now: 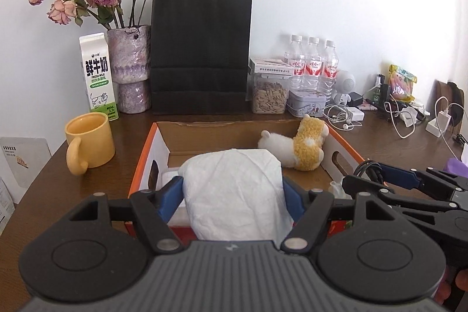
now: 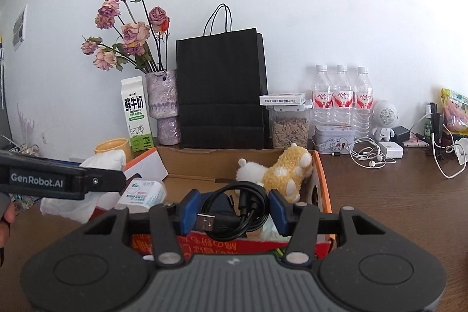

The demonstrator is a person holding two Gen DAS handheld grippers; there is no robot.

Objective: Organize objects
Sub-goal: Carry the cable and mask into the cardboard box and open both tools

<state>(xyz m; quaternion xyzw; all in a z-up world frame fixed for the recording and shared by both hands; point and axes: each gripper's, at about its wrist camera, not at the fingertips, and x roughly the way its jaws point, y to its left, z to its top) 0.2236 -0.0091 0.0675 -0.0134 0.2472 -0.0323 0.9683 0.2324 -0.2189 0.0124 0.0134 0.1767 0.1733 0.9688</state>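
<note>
My left gripper [image 1: 232,192] is shut on a soft white tissue pack [image 1: 234,192], held over the near end of an open cardboard box [image 1: 204,130] with orange edges. My right gripper [image 2: 234,209] is shut on a coiled black USB cable [image 2: 234,212], also above the box's [image 2: 320,174] near end. In the left wrist view the right gripper [image 1: 377,174] shows at the right with the cable [image 1: 365,168]. In the right wrist view the left gripper's fingers [image 2: 73,180] and the tissue pack [image 2: 102,163] show at the left. A yellow-and-white plush toy [image 1: 304,148] [image 2: 280,171] lies in the box's far right corner.
On the brown desk stand a yellow mug [image 1: 87,139], a milk carton [image 1: 98,75], a vase of dried roses [image 1: 130,69], a black paper bag [image 1: 201,51], a seed jar [image 1: 269,92], three water bottles [image 1: 313,63], a tin [image 1: 305,103], earphones and chargers [image 1: 345,119]. A second tissue pack [image 2: 140,192] lies in the box.
</note>
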